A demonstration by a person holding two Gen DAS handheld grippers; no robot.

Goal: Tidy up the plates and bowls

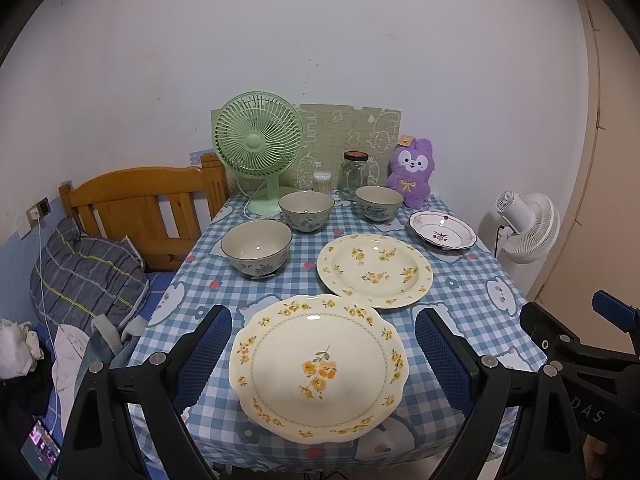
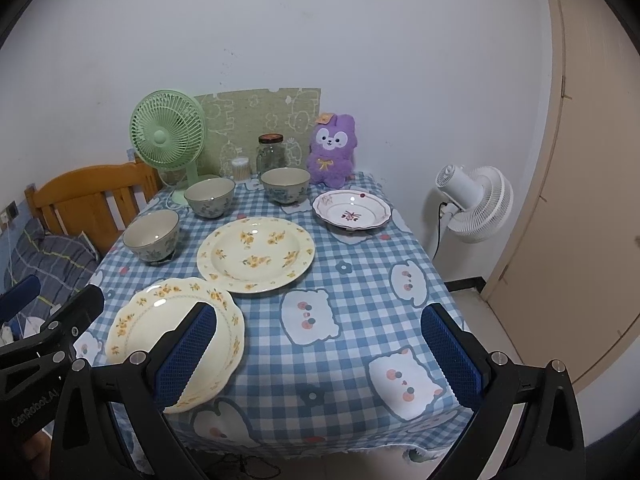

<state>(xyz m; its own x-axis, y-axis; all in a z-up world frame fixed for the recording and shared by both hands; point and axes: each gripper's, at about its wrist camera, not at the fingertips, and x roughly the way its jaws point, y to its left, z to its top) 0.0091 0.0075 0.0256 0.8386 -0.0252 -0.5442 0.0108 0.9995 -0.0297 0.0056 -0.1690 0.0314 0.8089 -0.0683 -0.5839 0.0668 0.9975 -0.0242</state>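
On the blue checked tablecloth (image 1: 460,292) lie a scalloped cream plate with yellow flowers (image 1: 318,364) (image 2: 160,320) at the front, a round cream plate with yellow flowers (image 1: 374,270) (image 2: 256,254) behind it, and a small white plate with a red rim (image 1: 442,230) (image 2: 351,209) at the back right. Three grey-blue bowls stand at the left (image 1: 256,246) (image 2: 151,236), the back middle (image 1: 306,210) (image 2: 209,197) and the back (image 1: 378,202) (image 2: 285,184). My left gripper (image 1: 324,356) is open above the scalloped plate. My right gripper (image 2: 320,356) is open above the front right of the table.
A green desk fan (image 1: 258,144), a glass jar (image 1: 353,174), a cotton swab box (image 1: 322,182) and a purple plush toy (image 1: 412,174) line the table's back edge. A wooden bed end (image 1: 140,204) stands to the left. A white floor fan (image 2: 476,204) and a door (image 2: 580,160) are to the right.
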